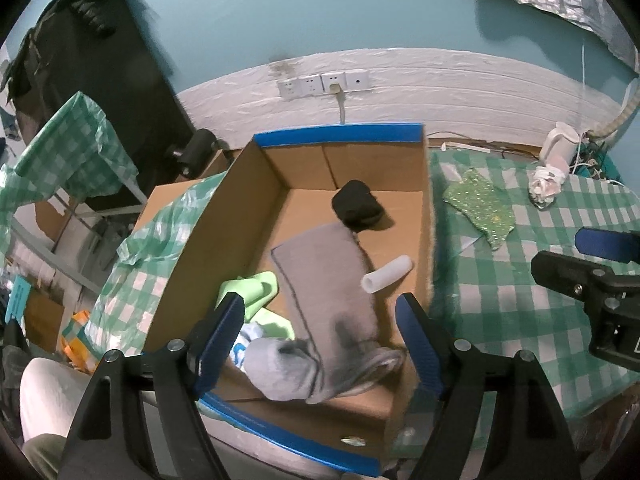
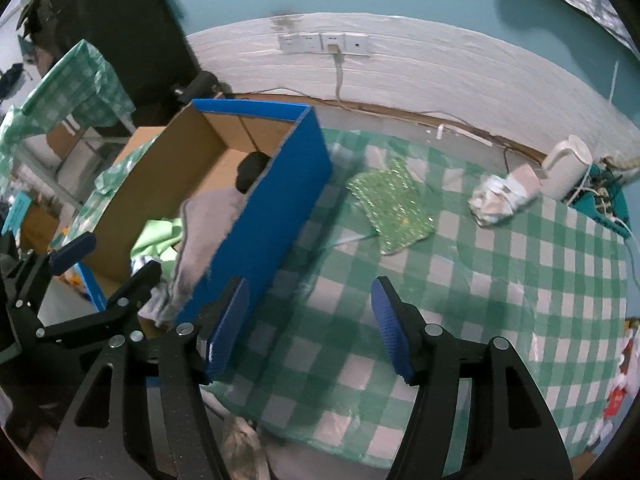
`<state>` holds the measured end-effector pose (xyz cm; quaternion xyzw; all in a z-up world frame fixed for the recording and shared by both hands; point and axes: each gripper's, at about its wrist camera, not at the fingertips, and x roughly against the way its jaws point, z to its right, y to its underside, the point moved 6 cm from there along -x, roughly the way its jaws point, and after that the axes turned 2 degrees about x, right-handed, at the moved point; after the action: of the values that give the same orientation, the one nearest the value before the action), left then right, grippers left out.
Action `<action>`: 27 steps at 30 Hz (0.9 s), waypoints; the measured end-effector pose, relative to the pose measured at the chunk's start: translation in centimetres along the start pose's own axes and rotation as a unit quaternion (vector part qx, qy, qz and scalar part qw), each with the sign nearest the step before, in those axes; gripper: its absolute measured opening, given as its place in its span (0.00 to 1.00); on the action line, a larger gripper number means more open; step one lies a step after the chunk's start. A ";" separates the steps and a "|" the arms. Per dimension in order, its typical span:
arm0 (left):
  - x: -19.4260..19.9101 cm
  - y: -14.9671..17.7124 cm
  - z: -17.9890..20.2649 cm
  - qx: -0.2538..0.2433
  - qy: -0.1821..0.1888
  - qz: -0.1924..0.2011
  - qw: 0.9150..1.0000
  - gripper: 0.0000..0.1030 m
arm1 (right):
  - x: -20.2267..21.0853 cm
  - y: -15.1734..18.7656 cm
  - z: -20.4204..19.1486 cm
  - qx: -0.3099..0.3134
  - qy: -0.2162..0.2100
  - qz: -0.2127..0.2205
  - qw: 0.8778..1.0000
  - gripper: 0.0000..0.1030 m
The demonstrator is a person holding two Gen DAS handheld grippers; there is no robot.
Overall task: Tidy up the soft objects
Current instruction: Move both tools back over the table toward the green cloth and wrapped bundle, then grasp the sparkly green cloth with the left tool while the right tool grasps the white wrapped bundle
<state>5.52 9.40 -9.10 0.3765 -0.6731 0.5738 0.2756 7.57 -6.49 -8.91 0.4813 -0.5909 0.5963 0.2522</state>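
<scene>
box holds the soft pile

the cardboard box (image 1: 248, 216) holds a grey cloth (image 1: 324, 276), black bundle (image 1: 356, 204), light green cloth (image 1: 256, 292) and white roll (image 1: 386, 274). left gripper (image 1: 320, 340) hangs spread above it, pinching nothing. right gripper (image 2: 308, 328) is spread over the checked tablecloth (image 2: 480, 300), where a sparkly green cloth (image 2: 392, 204) lies outside the box.
</scene>
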 end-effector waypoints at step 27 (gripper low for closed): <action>1.2 -1.4 9.8 -0.053 0.032 0.008 0.998 0.82 | 1.9 2.7 12.9 -0.115 0.054 0.006 0.992 0.62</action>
<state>6.61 -0.53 -9.25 0.3375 -0.6967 0.5509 0.3118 8.03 -19.72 -10.61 0.4129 -0.6442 0.5505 0.3339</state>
